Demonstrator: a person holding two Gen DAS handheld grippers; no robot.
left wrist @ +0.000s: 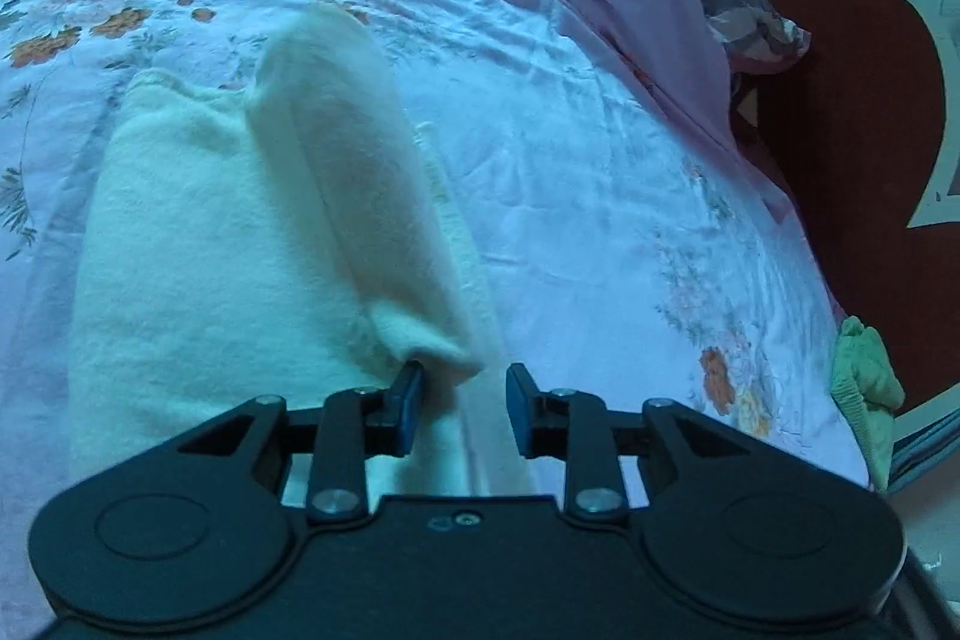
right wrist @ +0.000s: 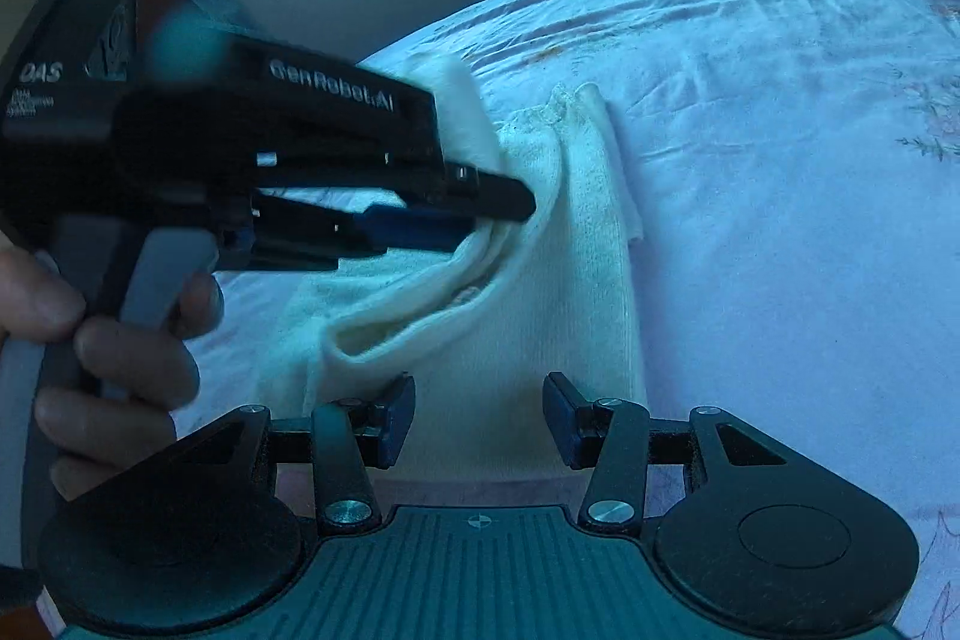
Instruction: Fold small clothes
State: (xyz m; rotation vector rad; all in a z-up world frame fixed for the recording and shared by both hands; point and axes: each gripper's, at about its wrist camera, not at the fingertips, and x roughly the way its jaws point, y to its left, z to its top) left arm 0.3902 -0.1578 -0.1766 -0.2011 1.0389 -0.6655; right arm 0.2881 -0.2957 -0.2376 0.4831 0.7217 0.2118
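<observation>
While both the left gripper (left wrist: 462,400) and right gripper (right wrist: 479,415) gape, the cream garment's (left wrist: 210,250) lifted edge touches one finger.

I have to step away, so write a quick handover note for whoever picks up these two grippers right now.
Left gripper: open, at the raised fold of the cream garment, not clamped on it.
Right gripper: open, empty, above the garment's near edge.
Garment lies on the floral bedsheet, one side lifted partway over the middle, not flat.
A green cloth sits at the bed's edge, untouched.
Left to do: lay the fold down, finish folding, then probably the green one.
</observation>
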